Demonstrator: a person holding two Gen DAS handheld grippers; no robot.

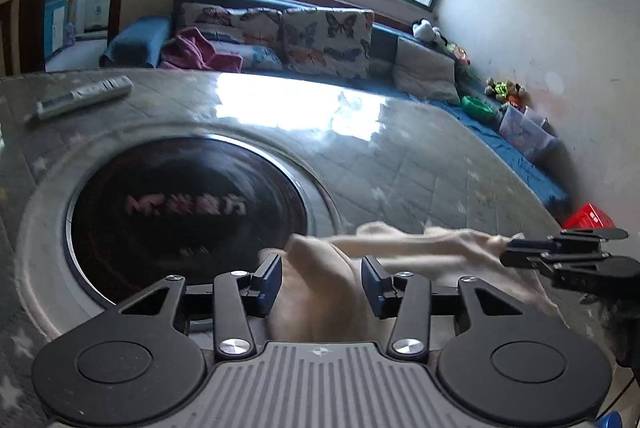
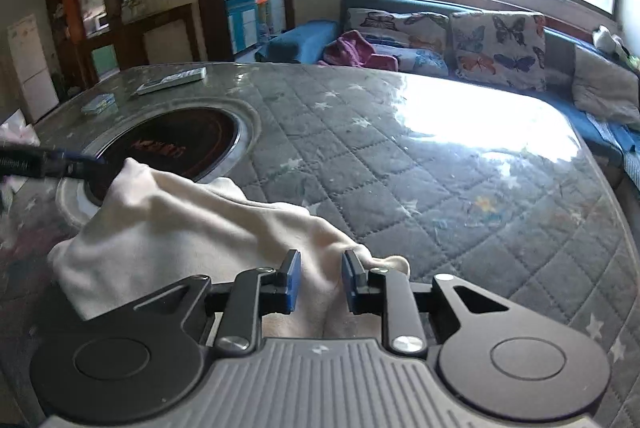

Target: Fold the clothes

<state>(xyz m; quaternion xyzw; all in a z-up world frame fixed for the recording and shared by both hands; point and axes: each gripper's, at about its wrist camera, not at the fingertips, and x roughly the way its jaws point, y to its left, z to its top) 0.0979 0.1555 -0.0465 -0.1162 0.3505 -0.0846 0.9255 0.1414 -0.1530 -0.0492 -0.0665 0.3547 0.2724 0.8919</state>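
A cream-white garment [image 2: 168,228] lies bunched on the quilted grey table cover, stretched between my two grippers. In the left wrist view the cloth [image 1: 320,292] runs between the fingers of my left gripper [image 1: 320,280], whose jaws stand apart around it. My right gripper shows there at the far right [image 1: 520,252], clamped on the cloth's other end. In the right wrist view the garment passes between the blue pads of my right gripper [image 2: 320,278], which press on it. My left gripper [image 2: 60,164] shows at the left edge, at the cloth's corner.
A round black cooktop [image 1: 188,212] is set in the table; it also shows in the right wrist view [image 2: 176,144]. A remote [image 1: 80,96] and a small box [image 2: 100,104] lie at the far side. A blue sofa with butterfly cushions [image 2: 496,44] stands behind.
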